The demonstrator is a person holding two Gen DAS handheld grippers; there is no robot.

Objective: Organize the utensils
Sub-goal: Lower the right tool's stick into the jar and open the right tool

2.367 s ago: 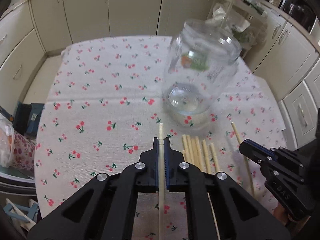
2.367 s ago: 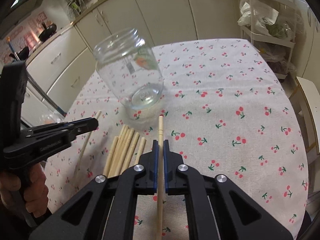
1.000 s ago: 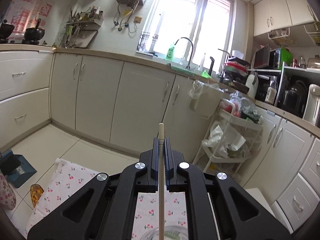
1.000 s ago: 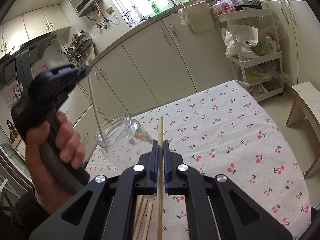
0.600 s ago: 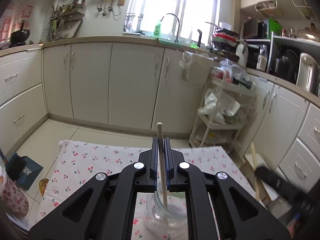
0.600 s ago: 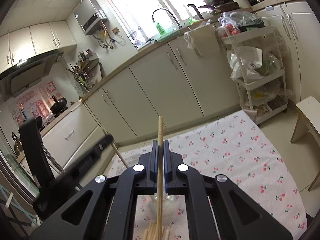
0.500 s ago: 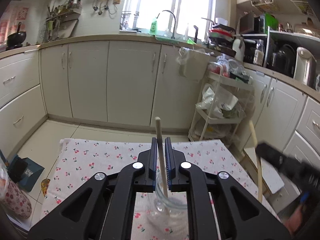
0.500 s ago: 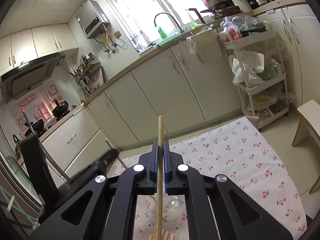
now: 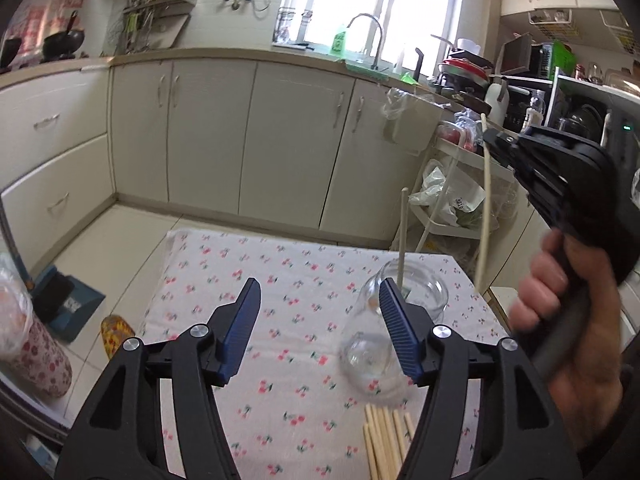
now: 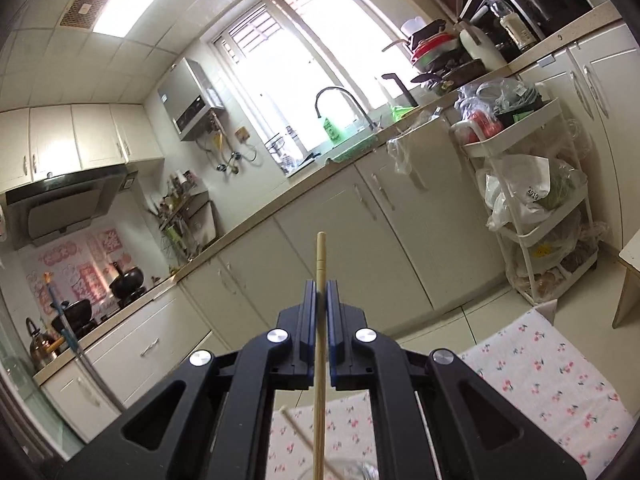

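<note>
Cherry tablecloth, white cart w/ bags, faucet

A bright window sits above the sink faucet; cream cabinets run beneath a long counter; pale tiles cover the floor; a white tiered cart holds stuffed bags; a range hood hangs left; a ceiling light panel glows overhead.

Loose chopsticks cut off by frame bottom, jar base blurred, perhaps empty.
</note>
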